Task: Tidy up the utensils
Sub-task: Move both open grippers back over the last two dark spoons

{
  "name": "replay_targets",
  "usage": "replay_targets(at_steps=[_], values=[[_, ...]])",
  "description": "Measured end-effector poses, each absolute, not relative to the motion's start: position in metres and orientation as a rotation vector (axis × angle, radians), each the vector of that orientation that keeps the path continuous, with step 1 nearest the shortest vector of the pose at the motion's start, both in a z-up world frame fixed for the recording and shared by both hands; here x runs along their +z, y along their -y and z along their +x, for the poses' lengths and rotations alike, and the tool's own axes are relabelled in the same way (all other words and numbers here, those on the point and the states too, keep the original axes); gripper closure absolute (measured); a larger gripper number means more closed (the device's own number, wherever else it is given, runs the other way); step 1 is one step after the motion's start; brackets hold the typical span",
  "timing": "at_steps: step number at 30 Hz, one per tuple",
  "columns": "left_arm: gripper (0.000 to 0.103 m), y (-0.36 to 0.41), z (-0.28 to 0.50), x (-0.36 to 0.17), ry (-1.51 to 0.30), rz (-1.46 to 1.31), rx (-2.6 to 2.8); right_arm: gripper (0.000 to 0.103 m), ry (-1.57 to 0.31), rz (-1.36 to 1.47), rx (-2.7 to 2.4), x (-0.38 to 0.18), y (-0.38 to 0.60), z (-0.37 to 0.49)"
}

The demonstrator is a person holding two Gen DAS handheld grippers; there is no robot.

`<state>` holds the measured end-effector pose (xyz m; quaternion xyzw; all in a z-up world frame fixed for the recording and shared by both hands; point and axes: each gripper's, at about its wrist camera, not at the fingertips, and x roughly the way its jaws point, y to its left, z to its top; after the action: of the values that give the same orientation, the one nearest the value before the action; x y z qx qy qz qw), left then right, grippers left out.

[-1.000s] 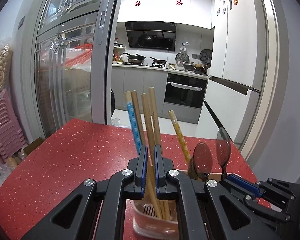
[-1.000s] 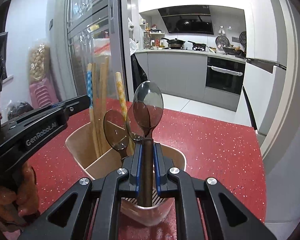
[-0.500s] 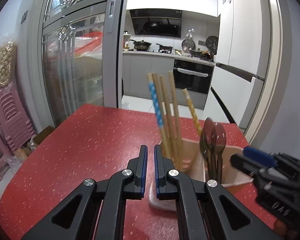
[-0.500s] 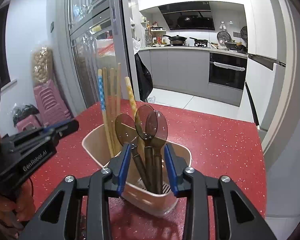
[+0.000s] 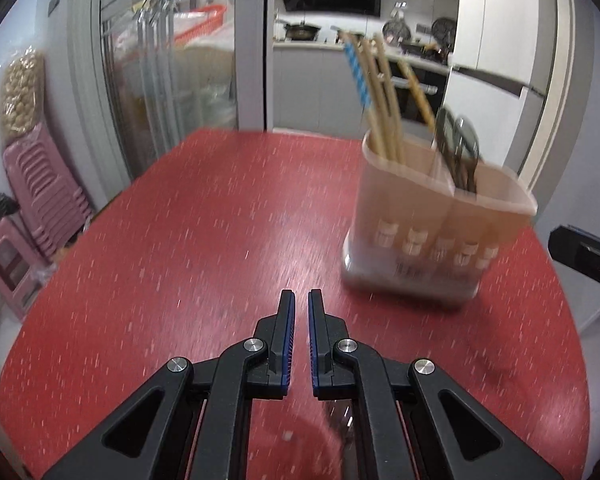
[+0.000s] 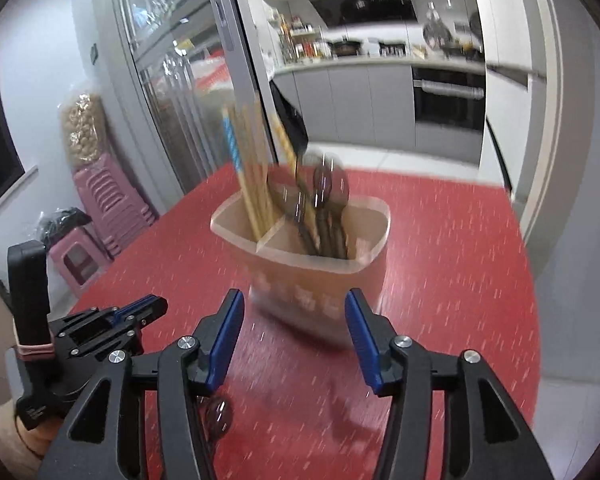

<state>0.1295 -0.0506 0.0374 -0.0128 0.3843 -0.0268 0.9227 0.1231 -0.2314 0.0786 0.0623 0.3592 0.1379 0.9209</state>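
A beige two-part holder stands on the red speckled table. Its left part holds several chopsticks, its right part dark spoons. My left gripper is shut on nothing and sits low over the table, left of the holder and nearer than it. In the right wrist view the holder with the spoons stands just beyond my right gripper. That gripper's jaws are opening and the pads touch nothing. The left gripper shows at lower left, held by a hand.
Stacked pink stools and a bag of nuts stand left of the table by a glass sliding door. The table's far edge faces the kitchen doorway. A dark round thing, blurred, lies on the table under the right gripper.
The left gripper let go of the chopsticks and drew back to the left of the holder. The right gripper opened off the spoon handle, left it in the holder and drew back.
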Motion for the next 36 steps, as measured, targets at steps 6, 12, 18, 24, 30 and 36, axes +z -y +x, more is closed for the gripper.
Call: replay_targets(at_steps=[6,12,18,24,30,36], values=[[0.071,0.045,0.107,0.016,-0.870,-0.022,-0.024,0.046,-0.873,0.163,0.265,0.044,0.226,0.107],[0.071,0.037,0.092,0.002,-0.911,-0.021,-0.018,0.046,-0.954,0.167,0.254,0.022,0.219,0.096],[0.071,0.033,0.082,-0.001,-0.924,-0.021,-0.020,0.046,-0.994,0.172,0.258,0.013,0.212,0.088],[0.017,0.024,0.074,-0.003,-0.927,-0.047,-0.014,0.046,-1.010,0.169,0.258,0.009,0.206,0.081],[0.000,0.013,0.066,0.000,-0.898,-0.029,0.023,0.042,-1.034,0.152,0.260,0.005,0.196,0.079],[0.000,-0.002,0.064,-0.011,-0.944,-0.053,0.029,0.042,-1.067,0.123,0.267,-0.001,0.182,0.078]])
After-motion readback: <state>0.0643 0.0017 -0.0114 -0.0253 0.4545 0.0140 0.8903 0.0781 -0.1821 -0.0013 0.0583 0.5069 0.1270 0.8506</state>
